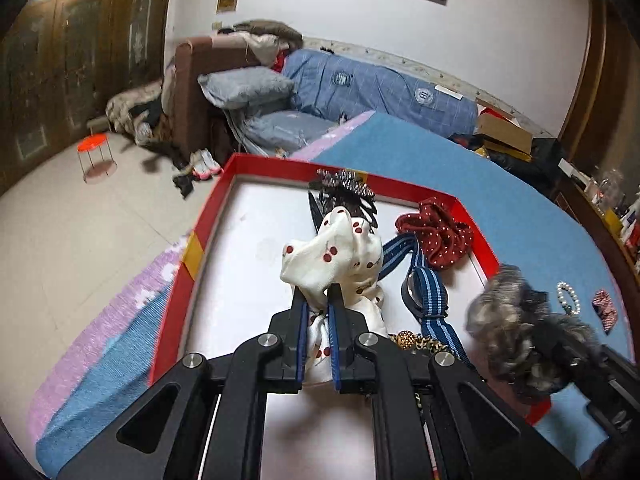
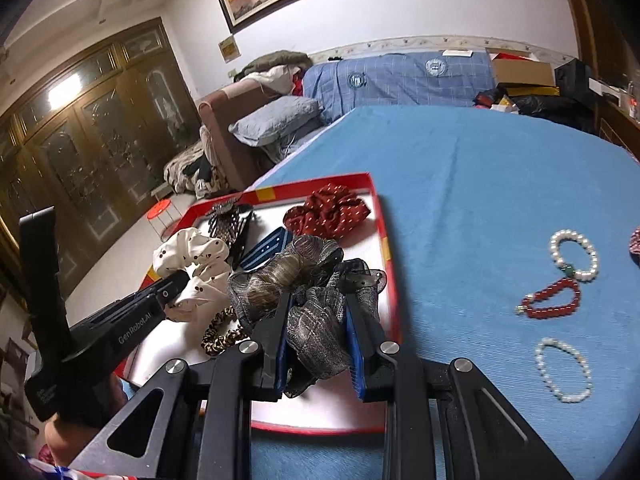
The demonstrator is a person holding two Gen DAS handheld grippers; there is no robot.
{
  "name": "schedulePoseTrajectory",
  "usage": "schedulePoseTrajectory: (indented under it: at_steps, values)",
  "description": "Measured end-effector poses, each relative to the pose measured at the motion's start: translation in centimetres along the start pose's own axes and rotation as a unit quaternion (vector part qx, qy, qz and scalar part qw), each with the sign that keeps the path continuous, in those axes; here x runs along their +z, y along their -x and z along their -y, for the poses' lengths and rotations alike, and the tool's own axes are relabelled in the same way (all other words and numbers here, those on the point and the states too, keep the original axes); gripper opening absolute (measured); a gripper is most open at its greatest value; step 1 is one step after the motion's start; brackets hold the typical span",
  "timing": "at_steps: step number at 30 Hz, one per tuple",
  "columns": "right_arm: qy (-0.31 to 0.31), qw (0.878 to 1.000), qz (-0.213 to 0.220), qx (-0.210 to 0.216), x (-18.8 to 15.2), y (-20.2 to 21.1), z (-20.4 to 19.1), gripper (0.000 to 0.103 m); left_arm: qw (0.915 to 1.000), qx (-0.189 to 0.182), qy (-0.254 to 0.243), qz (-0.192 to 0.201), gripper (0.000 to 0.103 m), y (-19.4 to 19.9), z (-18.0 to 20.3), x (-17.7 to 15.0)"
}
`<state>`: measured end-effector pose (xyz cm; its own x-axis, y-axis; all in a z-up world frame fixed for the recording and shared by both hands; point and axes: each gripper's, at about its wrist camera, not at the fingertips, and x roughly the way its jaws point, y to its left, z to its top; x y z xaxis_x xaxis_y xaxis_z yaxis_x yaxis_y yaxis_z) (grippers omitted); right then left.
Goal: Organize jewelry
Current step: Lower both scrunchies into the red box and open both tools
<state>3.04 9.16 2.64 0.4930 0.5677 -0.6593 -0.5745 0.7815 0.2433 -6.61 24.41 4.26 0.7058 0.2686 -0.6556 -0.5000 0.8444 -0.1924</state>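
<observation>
A red-rimmed tray (image 1: 276, 161) with a white floor lies on the blue cloth. My left gripper (image 1: 318, 294) is shut on a white cherry-print scrunchie (image 1: 328, 252), held over the tray's middle. My right gripper (image 2: 319, 300) is shut on a grey mesh scrunchie (image 2: 316, 320) above the tray's (image 2: 390, 280) right side. In the tray lie a black rhinestone hair claw (image 1: 346, 186), a red dotted scrunchie (image 1: 436, 236), a blue striped watch (image 1: 426, 292) and a leopard-print scrunchie (image 2: 220, 334). The right wrist view also shows the left gripper (image 2: 180, 280) with the white scrunchie (image 2: 192, 258).
Three bracelets lie on the blue cloth right of the tray: pearl with a green bead (image 2: 574, 254), red beads (image 2: 552, 300), white pearls (image 2: 564, 370). The cloth's purple edge (image 1: 120, 312) drops to a tiled floor at left. A cluttered sofa (image 1: 360, 84) stands behind.
</observation>
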Motion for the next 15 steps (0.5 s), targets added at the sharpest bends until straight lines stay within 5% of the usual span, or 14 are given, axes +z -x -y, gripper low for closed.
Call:
schedulePoseTrajectory:
  at_steps: [15]
  values:
    - [0.016, 0.999, -0.025, -0.012, -1.2, -3.2, -0.9, 0.029, 0.9978, -0.031, 0.034, -0.047, 0.009, -2.5, -0.5, 0.4]
